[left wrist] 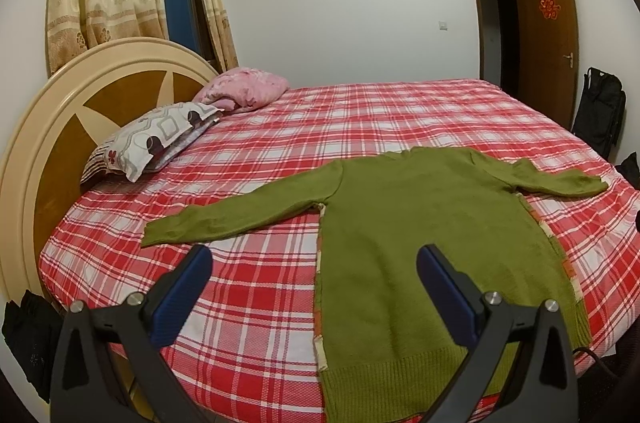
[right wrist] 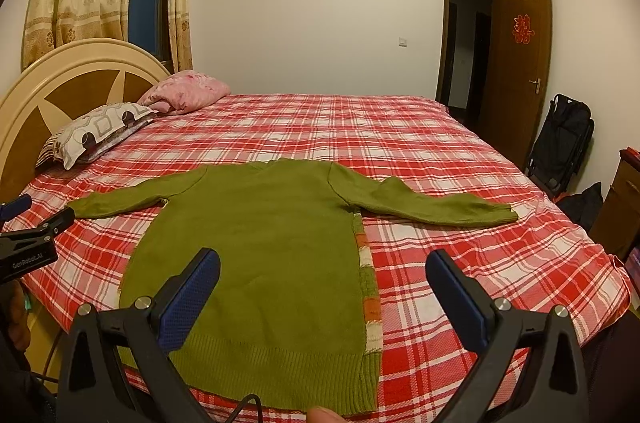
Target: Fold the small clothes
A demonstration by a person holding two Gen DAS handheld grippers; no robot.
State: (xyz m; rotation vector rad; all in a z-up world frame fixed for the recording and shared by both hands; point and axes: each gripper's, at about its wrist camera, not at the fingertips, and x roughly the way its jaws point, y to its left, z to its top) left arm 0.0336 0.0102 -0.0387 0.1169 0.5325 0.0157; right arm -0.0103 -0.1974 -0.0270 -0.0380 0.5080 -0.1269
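Observation:
A green knit sweater (left wrist: 420, 243) lies flat on the red plaid bed (left wrist: 248, 303), back up, both sleeves spread out, hem toward me. A striped orange and white layer peeks out along its side (right wrist: 366, 275). The sweater shows in the right wrist view (right wrist: 260, 243) too. My left gripper (left wrist: 314, 259) is open and empty, held above the sweater's left edge near the hem. My right gripper (right wrist: 322, 263) is open and empty, held above the sweater's right edge. The left gripper's tip shows at the left border of the right wrist view (right wrist: 38, 219).
A patterned pillow (left wrist: 152, 139) and a pink pillow (left wrist: 248, 89) lie by the round headboard (left wrist: 52, 127). Curtains and a window are behind. An open brown door (right wrist: 520, 71), a black bag (right wrist: 560, 143) and wooden furniture (right wrist: 622, 203) stand to the right of the bed (right wrist: 460, 243).

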